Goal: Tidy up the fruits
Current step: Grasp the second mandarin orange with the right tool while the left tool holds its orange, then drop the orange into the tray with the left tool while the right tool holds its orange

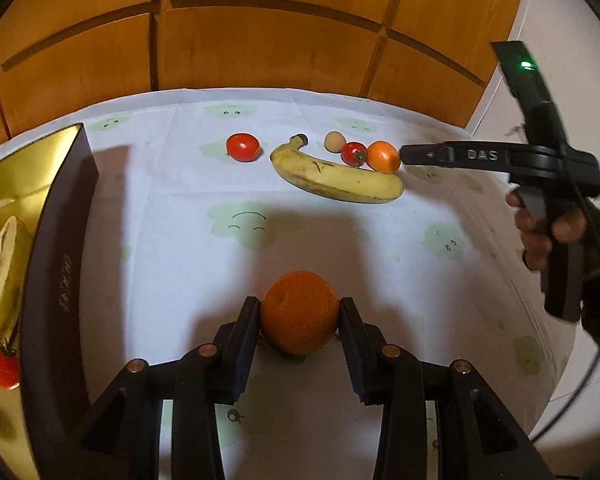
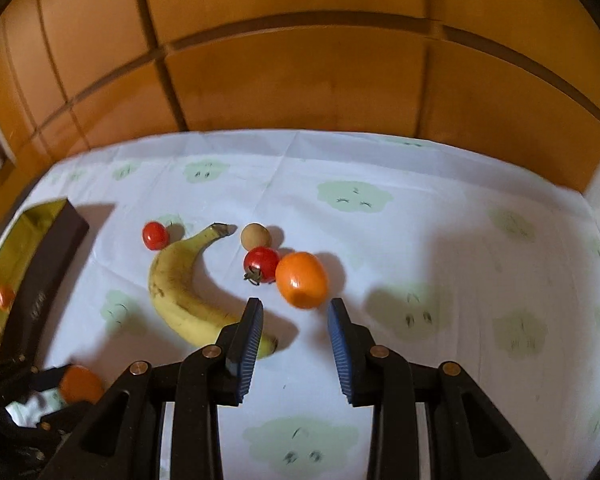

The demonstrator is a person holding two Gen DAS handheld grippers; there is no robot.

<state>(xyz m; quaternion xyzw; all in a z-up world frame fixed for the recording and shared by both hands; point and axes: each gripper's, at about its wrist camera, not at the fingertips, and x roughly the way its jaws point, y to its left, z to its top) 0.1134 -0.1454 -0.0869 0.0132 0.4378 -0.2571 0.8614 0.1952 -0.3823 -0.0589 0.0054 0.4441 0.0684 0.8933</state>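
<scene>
- left gripper (image 1: 299, 312): jaws closed onto an orange (image 1: 299, 312), one pad on each side; fruit sits at the near middle of the tabletop (image 1: 160, 240), whether lifted or resting cannot be told.
- right gripper (image 2: 295, 308): jaws wide, holding nothing; tips just short of a small orange fruit (image 2: 301, 280), not touching it. seen from the left wrist, its tip (image 1: 408, 155) is right beside that fruit (image 1: 384, 156).
- far cluster: banana (image 1: 332, 174) lying flat, stem to the far left; a stemmed tomato (image 1: 355, 153) touching the small orange fruit; a tan round fruit (image 1: 333, 141) just behind the tomato.
- second tomato (image 1: 242, 147) alone, left of the banana stem, apart from it.
- box (image 1: 56, 248) at the left edge, dark wall, gold inside; it holds another banana (image 1: 2, 280) and a tomato (image 1: 4, 366).
- cloth with pale green cloud faces covers the tabletop; wood panelling (image 1: 260, 40) behind.
</scene>
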